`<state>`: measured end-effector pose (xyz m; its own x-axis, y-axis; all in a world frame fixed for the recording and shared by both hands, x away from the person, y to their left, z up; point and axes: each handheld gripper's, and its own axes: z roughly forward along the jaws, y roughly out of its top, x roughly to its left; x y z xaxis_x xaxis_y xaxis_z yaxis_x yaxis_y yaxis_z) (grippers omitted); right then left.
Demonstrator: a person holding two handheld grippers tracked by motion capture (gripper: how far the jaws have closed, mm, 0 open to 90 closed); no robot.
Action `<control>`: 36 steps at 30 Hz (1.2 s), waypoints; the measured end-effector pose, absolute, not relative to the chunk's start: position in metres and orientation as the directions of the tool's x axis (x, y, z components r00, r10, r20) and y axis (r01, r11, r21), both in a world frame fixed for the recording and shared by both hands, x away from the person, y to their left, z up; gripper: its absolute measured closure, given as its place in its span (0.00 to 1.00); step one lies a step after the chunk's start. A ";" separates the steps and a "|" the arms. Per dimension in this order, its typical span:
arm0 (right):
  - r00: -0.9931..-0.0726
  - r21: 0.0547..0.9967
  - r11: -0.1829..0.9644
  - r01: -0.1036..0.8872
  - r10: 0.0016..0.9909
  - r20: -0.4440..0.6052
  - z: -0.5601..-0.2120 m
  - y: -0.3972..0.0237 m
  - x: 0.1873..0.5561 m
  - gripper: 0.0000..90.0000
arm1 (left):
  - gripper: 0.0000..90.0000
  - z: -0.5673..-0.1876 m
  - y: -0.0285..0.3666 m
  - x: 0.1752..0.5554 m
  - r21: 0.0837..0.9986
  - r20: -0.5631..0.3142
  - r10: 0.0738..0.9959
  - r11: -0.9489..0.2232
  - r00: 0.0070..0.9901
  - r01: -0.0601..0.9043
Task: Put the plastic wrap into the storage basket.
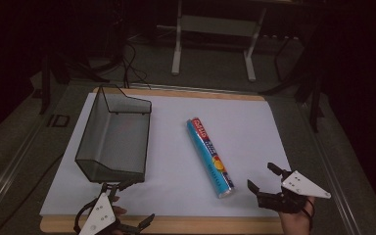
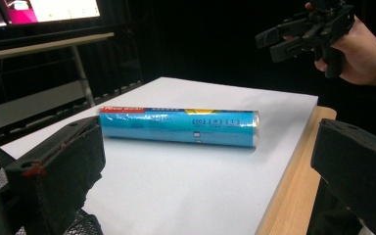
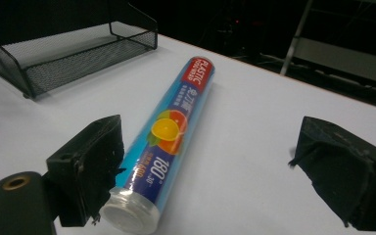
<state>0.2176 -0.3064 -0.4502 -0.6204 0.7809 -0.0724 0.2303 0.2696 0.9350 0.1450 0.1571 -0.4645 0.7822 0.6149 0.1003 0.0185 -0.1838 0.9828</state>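
We judge nothing done yet: the wrap roll [image 1: 210, 157] lies untouched on the counter [image 1: 176, 142] right of the mesh tray [image 1: 115, 134], both grippers' jaws open and empty at the near edge.

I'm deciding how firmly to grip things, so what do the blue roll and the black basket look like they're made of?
The blue roll looks wrapped in glossy printed plastic film, given its highlights and wrinkled clear end; any core is hidden. The black basket looks like fine metal mesh on a wire frame with a matte dark coating, since the sheet shows through its walls.
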 end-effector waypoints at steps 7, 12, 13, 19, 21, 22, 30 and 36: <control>-0.623 0.931 0.266 0.250 0.780 -0.056 -0.445 -0.310 0.217 0.12 | 0.00 -0.464 0.158 0.145 0.985 0.094 0.616 -0.174 0.782 0.019; -0.631 0.922 0.281 0.268 0.774 -0.053 -0.442 -0.309 0.216 0.12 | 0.00 -0.464 0.157 0.145 0.984 0.099 0.613 -0.179 0.784 0.016; -0.635 0.918 0.299 0.260 0.769 -0.071 -0.442 -0.305 0.215 0.12 | 0.00 -0.464 0.157 0.145 0.984 0.099 0.613 -0.179 0.784 0.016; -0.668 0.906 0.341 0.251 0.738 -0.093 -0.440 -0.293 0.210 0.12 | 0.00 -0.464 0.157 0.144 0.984 0.095 0.613 -0.175 0.784 0.017; -0.676 0.899 0.354 0.256 0.731 -0.095 -0.439 -0.289 0.209 0.12 | 0.00 -0.464 0.157 0.144 0.984 0.096 0.613 -0.175 0.784 0.016; -0.678 0.898 0.358 0.257 0.728 -0.097 -0.438 -0.287 0.208 0.12 | 0.00 -0.464 0.157 0.144 0.985 0.095 0.613 -0.174 0.785 0.017; -0.683 0.889 0.381 0.253 0.721 -0.114 -0.428 -0.272 0.213 0.12 | 0.00 -0.464 0.157 0.144 0.985 0.092 0.609 -0.174 0.788 0.020; -0.679 0.887 0.395 0.238 0.721 -0.139 -0.415 -0.256 0.225 0.12 | 0.00 -0.465 0.157 0.145 0.985 0.090 0.610 -0.173 0.788 0.021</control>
<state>0.2247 -0.2564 -0.4151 -0.6786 0.7212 -0.1390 0.2378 0.3948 0.8875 0.1446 0.1565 -0.4647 0.7876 0.6095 0.0902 0.0213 -0.1733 0.9846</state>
